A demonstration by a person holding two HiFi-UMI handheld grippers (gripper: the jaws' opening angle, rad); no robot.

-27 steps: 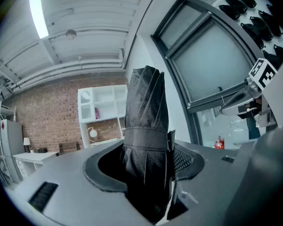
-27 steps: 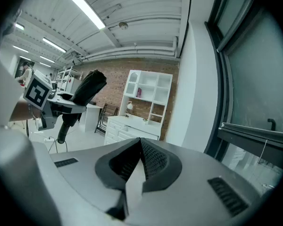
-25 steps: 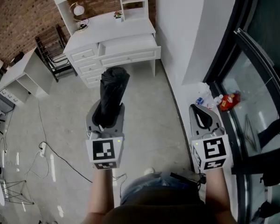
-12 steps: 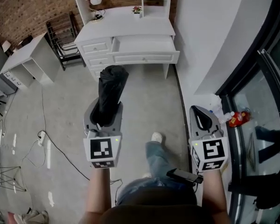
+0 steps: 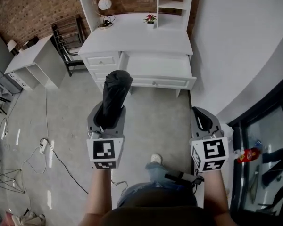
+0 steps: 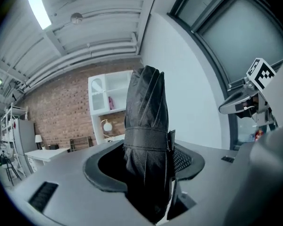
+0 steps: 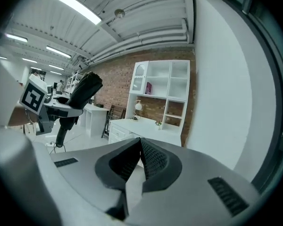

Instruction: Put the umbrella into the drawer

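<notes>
A black folded umbrella [image 5: 115, 94] stands up out of my left gripper [image 5: 106, 118], whose jaws are shut on its lower part. In the left gripper view the umbrella [image 6: 146, 121] fills the middle, strapped round, between the pads of the left gripper [image 6: 148, 166]. Ahead stands a white desk [image 5: 137, 34] with its wide middle drawer [image 5: 158, 66] pulled open and showing nothing inside. My right gripper [image 5: 203, 120] hangs to the right of the umbrella, near the wall, shut with nothing in it. In its own view the right gripper [image 7: 140, 147] points toward the desk [image 7: 132, 125].
A round lamp [image 5: 104, 4] and a small plant [image 5: 150, 19] sit on the desk top. A black chair [image 5: 68, 41] and a white side table [image 5: 30, 67] stand left. A cable [image 5: 52, 154] runs over the floor. White wall [image 5: 236, 46] and a glass front [image 5: 266, 145] close the right.
Both grippers have come closer to the desk, which now sits lower and larger in the head view. The umbrella stays in the left gripper; the right one stays shut.
</notes>
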